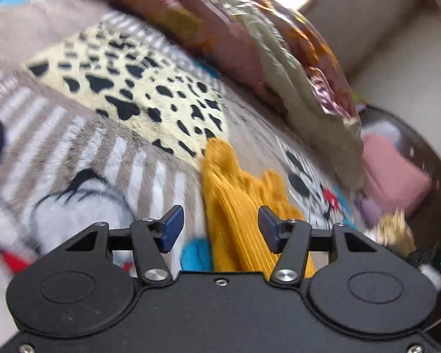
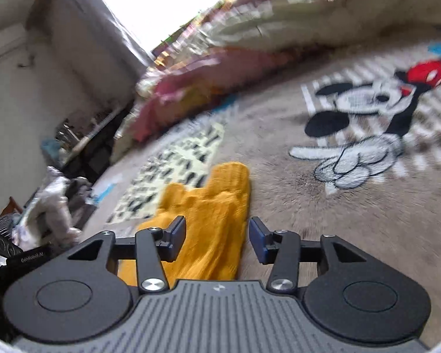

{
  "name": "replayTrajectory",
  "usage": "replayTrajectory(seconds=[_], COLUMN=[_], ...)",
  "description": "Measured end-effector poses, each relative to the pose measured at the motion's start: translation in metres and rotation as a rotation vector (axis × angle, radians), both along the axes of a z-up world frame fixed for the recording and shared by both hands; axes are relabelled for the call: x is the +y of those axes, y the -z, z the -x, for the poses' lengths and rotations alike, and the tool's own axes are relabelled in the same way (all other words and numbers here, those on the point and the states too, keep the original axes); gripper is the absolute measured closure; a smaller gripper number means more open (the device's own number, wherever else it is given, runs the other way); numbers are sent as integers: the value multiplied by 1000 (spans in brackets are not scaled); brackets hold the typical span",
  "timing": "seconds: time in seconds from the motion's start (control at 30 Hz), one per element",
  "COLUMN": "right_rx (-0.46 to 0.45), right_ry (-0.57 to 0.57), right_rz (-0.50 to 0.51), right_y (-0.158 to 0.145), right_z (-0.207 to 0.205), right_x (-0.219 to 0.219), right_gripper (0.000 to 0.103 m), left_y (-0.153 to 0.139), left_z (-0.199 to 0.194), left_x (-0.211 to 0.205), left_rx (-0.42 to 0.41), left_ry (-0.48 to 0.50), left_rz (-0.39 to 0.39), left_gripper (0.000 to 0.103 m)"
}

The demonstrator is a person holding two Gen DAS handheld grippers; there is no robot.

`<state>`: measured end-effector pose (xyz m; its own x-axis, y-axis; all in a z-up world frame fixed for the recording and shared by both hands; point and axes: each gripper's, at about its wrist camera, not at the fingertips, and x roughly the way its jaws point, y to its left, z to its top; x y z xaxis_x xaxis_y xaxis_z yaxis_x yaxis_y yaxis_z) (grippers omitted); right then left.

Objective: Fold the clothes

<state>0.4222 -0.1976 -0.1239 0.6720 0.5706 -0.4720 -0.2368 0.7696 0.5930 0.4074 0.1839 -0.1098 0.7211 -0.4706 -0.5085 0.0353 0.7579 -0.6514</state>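
A mustard-yellow ribbed garment (image 1: 238, 206) lies crumpled on a cartoon-print fleece blanket (image 1: 73, 153). My left gripper (image 1: 220, 229) is open, and the garment runs between and below its blue-padded fingers, with no grip on it. In the right wrist view the same yellow garment (image 2: 211, 214) lies on the blanket (image 2: 352, 206). My right gripper (image 2: 217, 239) is open just above its near end, with the cloth between the fingers but not pinched. Both views are motion-blurred.
A rumpled floral quilt (image 1: 264, 44) is heaped along the far side of the blanket and shows in the right wrist view (image 2: 250, 38). A pink folded cloth (image 1: 394, 173) lies at right. A pile of pale clothes (image 2: 53, 206) sits at left by the wall.
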Motion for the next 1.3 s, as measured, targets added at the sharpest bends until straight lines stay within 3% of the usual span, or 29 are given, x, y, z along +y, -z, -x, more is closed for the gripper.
replayTrajectory(seconds=[0.1,0.23,0.27,0.3,0.33,0.37,0.47,0.57,0.67,0.7,0.73,0.83,0.9,0.93,0.97,1.03,1.1,1.2,1.3], right_rx=[34,106,112,123,129,109,31,31,-21,-46,-94,-199,-239,-248,-227,-183,-173,-276,-290], right_ry=[-22,-24,-26,-52,-92,-112,-92,-72,-70,-68,-66,-105,-143,-162,-183,-218,-197,-188,-218], right_rz=[-18,-133,-156,-149,-103,-40,114,158,229,245,239,275,318,341,369,416,416,375,332], right_y=[17,41,42,41,39,35,23,32,12,5,-5,-15,-14,-11,2,23,2,-35,-43], right_z=[-30,-64,-69,-75,-81,-80,-69,-67,-62,-59,-51,-37,-32,-31,-35,-43,-38,4,55], right_x=[9,11,11,14,22,30,41,47,54,55,51,53,60,64,68,74,69,51,43], right_gripper=[50,44,48,60,85,85,87,88,81,80,77,77,78,78,78,78,78,77,77], left_y=[21,36,38,40,40,37,36,46,21,10,0,-22,-21,-15,-4,6,-16,-54,-57], left_z=[-35,-66,-72,-78,-82,-82,-72,-74,-72,-66,-58,-33,-25,-24,-27,-23,-17,31,75], left_x=[4,4,4,2,-2,-4,2,2,-6,-7,-8,-16,-31,-40,-54,-76,-76,-80,-95], left_rx=[20,27,42,60,72,59,24,61,44,13,-35,-142,-161,-147,-110,-174,-158,-257,-249], left_ry=[-6,-15,-16,-6,7,11,-45,-73,-37,-32,-23,96,182,215,241,293,271,307,353], left_rz=[72,181,193,183,147,117,135,112,-34,-87,-120,-134,-163,-207,-306,-477,-491,-487,-505], left_gripper=[48,50,61,91,93,94,95,89,84,76,76,76,76,76,76,75,74,72,72])
